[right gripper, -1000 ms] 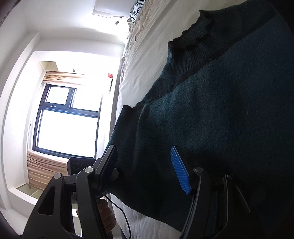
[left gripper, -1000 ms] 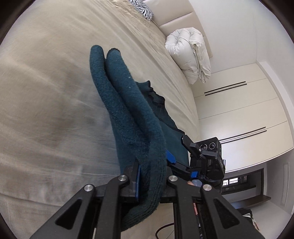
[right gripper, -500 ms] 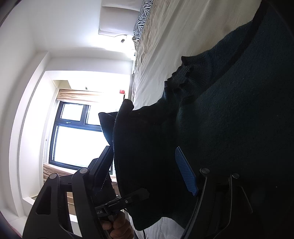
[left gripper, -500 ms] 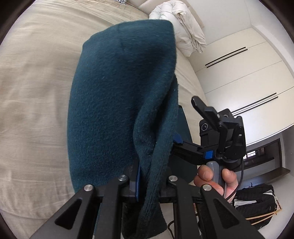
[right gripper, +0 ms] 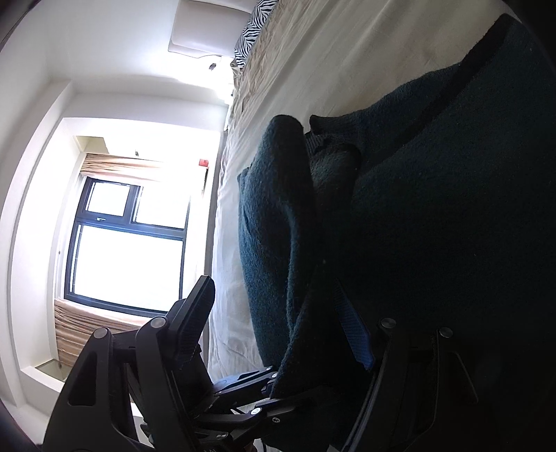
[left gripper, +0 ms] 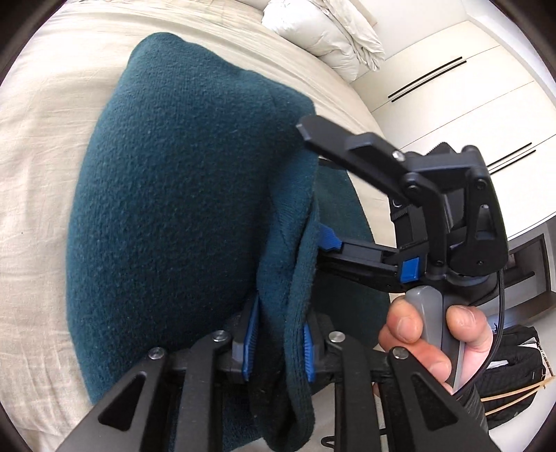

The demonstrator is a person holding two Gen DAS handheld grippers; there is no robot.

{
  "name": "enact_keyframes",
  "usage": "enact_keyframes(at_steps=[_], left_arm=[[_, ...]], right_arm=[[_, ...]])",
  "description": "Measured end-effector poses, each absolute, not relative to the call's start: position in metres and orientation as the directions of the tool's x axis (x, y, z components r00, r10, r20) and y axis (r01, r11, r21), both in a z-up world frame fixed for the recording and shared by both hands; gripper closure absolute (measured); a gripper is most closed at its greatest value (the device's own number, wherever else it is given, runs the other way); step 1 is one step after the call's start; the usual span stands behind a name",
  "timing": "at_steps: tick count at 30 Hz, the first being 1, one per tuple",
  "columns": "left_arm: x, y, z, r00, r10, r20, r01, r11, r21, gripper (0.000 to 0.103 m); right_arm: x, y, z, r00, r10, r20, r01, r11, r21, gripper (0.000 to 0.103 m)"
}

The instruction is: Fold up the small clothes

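A dark teal knit sweater (left gripper: pixel 173 208) lies on the beige bed (left gripper: pixel 34 174). Its folded part bulges up in front of my left gripper (left gripper: pixel 278 342), whose blue pads still press the thick hem as the jaws are opening. My right gripper (left gripper: pixel 314 189) comes in from the right, held by a hand (left gripper: pixel 417 333), and stands open around the sweater's right edge without pinching it. In the right wrist view the sweater (right gripper: pixel 451 208) fills the right side. A raised fold (right gripper: pixel 274 226) stands between the wide-apart fingers of the right gripper (right gripper: pixel 274 323), and the left gripper (right gripper: pixel 271 389) holds its lower end.
A bunched white duvet (left gripper: pixel 326 38) lies at the bed's far end, near white wardrobe doors (left gripper: pixel 469 94). A black bag (left gripper: pixel 510 375) sits on the floor at lower right. A zebra-print pillow (right gripper: pixel 253 27) and a bright window (right gripper: pixel 128 250) show in the right wrist view.
The left gripper has carried the sweater's hem over the body toward the right gripper, so the fold now lies broad. Its pads stand slightly wider. The right gripper has closed in on the fold.
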State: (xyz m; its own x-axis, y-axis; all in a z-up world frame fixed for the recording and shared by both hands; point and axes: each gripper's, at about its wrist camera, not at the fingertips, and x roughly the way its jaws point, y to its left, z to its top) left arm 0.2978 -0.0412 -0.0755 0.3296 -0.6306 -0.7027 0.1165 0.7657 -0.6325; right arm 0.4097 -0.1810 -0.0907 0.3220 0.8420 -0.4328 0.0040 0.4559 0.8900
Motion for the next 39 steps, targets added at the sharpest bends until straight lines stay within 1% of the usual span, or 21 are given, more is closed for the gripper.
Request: enact_keyframes(at_steps=[1, 2, 3, 4, 6, 9, 12, 16, 19, 21, 24, 33, 39], left_arm=[[0.296, -0.039, -0.076, 0.333, -0.634, -0.698, 0.121, 0.763, -0.635, 0.079], [0.295, -0.036, -0.076, 0.333, -0.637, -0.695, 0.123, 0.760, -0.638, 0.079], [0.293, -0.032, -0.077, 0.333, -0.641, -0.691, 0.122, 0.756, -0.643, 0.075], [0.291, -0.029, -0.076, 0.334, -0.648, -0.684, 0.121, 0.749, -0.651, 0.073], [0.284, -0.019, -0.075, 0.337, -0.657, -0.674, 0.124, 0.741, -0.660, 0.069], [0.275, -0.015, -0.071, 0.336, -0.660, -0.672, 0.140, 0.741, -0.657, 0.060], [0.263, -0.014, -0.064, 0.342, -0.648, -0.681, 0.173, 0.756, -0.632, 0.058], [0.252, -0.013, -0.054, 0.361, -0.638, -0.680, 0.208, 0.766, -0.608, 0.057], [0.247, -0.008, -0.047, 0.373, -0.649, -0.663, 0.224, 0.757, -0.615, 0.051], [0.245, -0.005, -0.043, 0.379, -0.659, -0.650, 0.232, 0.747, -0.622, 0.050], [0.241, -0.002, -0.041, 0.380, -0.673, -0.634, 0.249, 0.735, -0.631, 0.047], [0.245, -0.007, -0.038, 0.379, -0.671, -0.637, 0.253, 0.737, -0.626, 0.047], [0.251, -0.013, -0.036, 0.371, -0.671, -0.642, 0.255, 0.739, -0.624, 0.047]], right_arm=[[0.411, -0.178, -0.091, 0.311, 0.834, -0.455, -0.002, 0.480, 0.877, 0.035], [0.411, -0.176, -0.091, 0.299, 0.826, -0.478, -0.007, 0.502, 0.865, 0.039], [0.412, -0.174, -0.092, 0.289, 0.816, -0.501, -0.008, 0.525, 0.851, 0.047], [0.412, -0.174, -0.093, 0.278, 0.807, -0.521, -0.003, 0.543, 0.840, 0.051], [0.414, -0.176, -0.098, 0.268, 0.796, -0.543, 0.013, 0.561, 0.828, 0.067], [0.416, -0.183, -0.101, 0.277, 0.777, -0.565, 0.036, 0.579, 0.814, 0.078], [0.414, -0.186, -0.098, 0.283, 0.744, -0.605, 0.032, 0.623, 0.782, 0.086], [0.414, -0.193, -0.090, 0.286, 0.708, -0.645, 0.015, 0.670, 0.742, 0.090], [0.409, -0.199, -0.076, 0.298, 0.684, -0.666, 0.002, 0.697, 0.717, 0.091], [0.408, -0.209, -0.070, 0.315, 0.666, -0.676, 0.003, 0.711, 0.703, 0.092], [0.407, -0.227, -0.066, 0.334, 0.651, -0.682, 0.014, 0.720, 0.694, 0.092], [0.400, -0.274, -0.050, 0.370, 0.612, -0.699, 0.044, 0.740, 0.671, 0.092], [0.399, -0.301, -0.049, 0.388, 0.596, -0.703, 0.069, 0.742, 0.667, 0.092]])
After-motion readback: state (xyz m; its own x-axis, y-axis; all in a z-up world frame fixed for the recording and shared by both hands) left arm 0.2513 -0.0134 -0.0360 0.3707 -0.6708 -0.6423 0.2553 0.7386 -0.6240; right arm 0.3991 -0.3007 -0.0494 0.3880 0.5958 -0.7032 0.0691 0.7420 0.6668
